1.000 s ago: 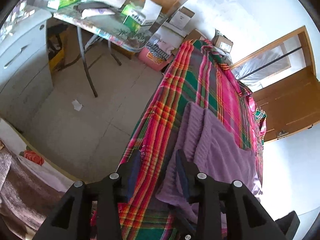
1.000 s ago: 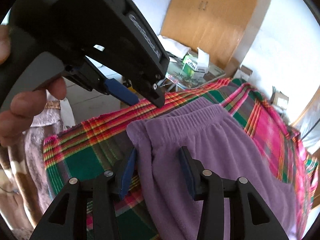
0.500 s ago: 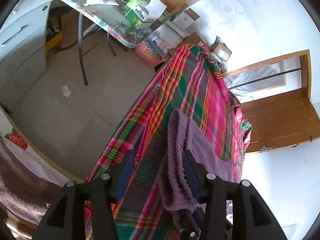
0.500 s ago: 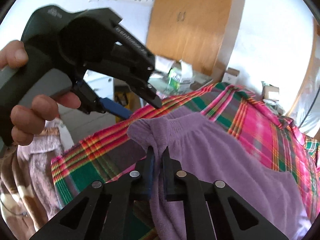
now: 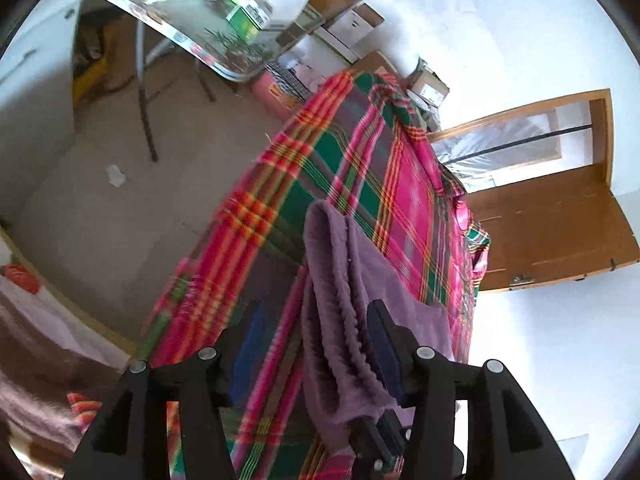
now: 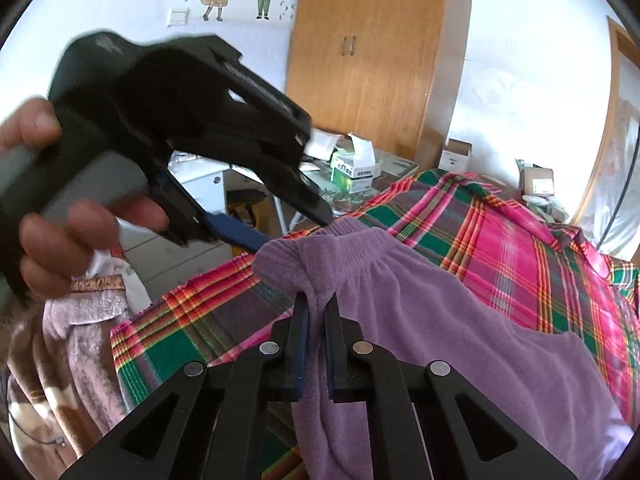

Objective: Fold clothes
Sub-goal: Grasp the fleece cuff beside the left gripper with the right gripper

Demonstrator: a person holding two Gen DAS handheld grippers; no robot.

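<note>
So the right gripper is now clamped down on the purple pants, jaws pressed nearly together with a bunch of the stretchy waistband pinched between them. A second ago those jaws were wide apart, just sitting around the near corner of the waistband, so that's the big change: the grab on that side has happened.

The left gripper hasn't caught up. Its jaws are spread, with the other end of the waistband hanging between them and resting close against the right-hand finger, but nothing is squeezing it yet. From the right camera you can see that gripper coming in from the left, tips right at the far corner of the waistband, with the person's hand around the handle.

The waistband end has also come up off the plaid blanket compared to a second ago; it used to lie flat and now it's bunched and lifted on the near side. The rest of the pants trails off to the right and far side, lying on the blanket.

My guess: one corner secured, the other about to be, then the lift-and-fold can start. Until the left closes, pulling would just drag it lopsided.
</note>
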